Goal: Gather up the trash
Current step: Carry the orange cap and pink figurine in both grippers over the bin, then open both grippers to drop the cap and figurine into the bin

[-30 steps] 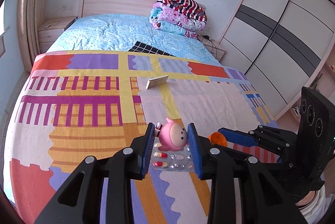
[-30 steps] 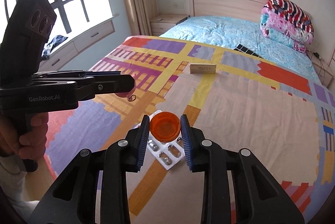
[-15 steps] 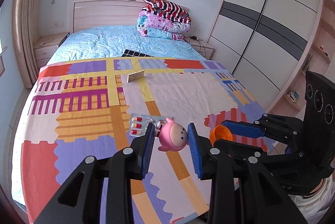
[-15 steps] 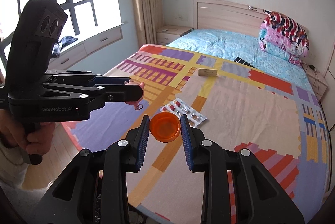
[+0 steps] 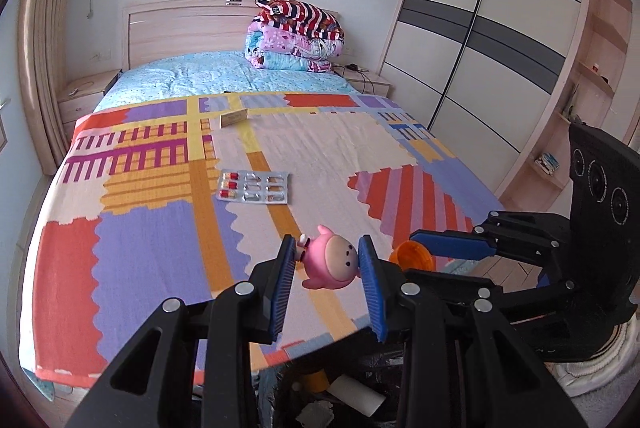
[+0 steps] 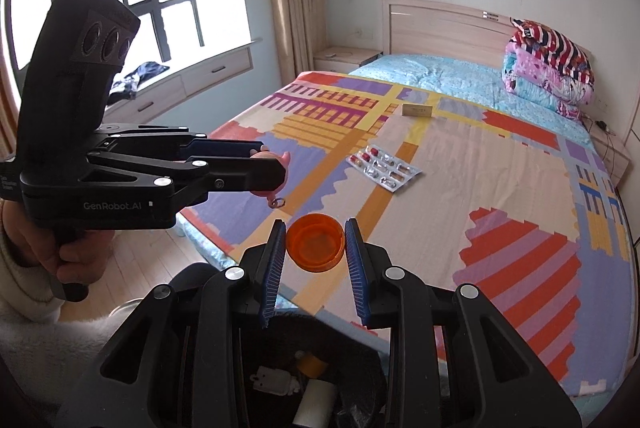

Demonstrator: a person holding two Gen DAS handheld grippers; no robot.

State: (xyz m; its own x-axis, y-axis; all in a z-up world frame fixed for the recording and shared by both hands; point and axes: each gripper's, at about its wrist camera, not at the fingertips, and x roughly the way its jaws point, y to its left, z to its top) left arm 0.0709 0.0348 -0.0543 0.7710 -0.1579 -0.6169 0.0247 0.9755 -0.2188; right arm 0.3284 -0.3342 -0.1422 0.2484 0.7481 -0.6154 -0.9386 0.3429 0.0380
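Note:
My left gripper (image 5: 327,260) is shut on a pink pig toy (image 5: 330,262) with a small keyring, held over the foot of the bed. My right gripper (image 6: 316,243) is shut on an orange cap (image 6: 316,242), whose open side faces the camera. The left gripper (image 6: 276,166) also shows at the left of the right wrist view, and the right gripper (image 5: 416,256) at the right of the left wrist view. A pill blister pack (image 5: 253,186) (image 6: 385,170) and a small beige box (image 5: 233,118) (image 6: 416,110) lie on the patterned bedspread (image 5: 152,240). Below both grippers a black-lined bin (image 6: 320,384) holds scraps.
Folded quilts (image 5: 296,36) are stacked at the head of the bed. A wardrobe (image 5: 488,48) with sliding doors stands to the right, with a bedside cabinet (image 5: 86,94) and curtains to the left. A person's hand (image 6: 52,256) grips the left handle. Wooden floor lies around the bed.
Both grippers have drawn back from the bed with the pig toy and the orange cap still held. The blister pack now lies farther off, and the bin has come into view below.

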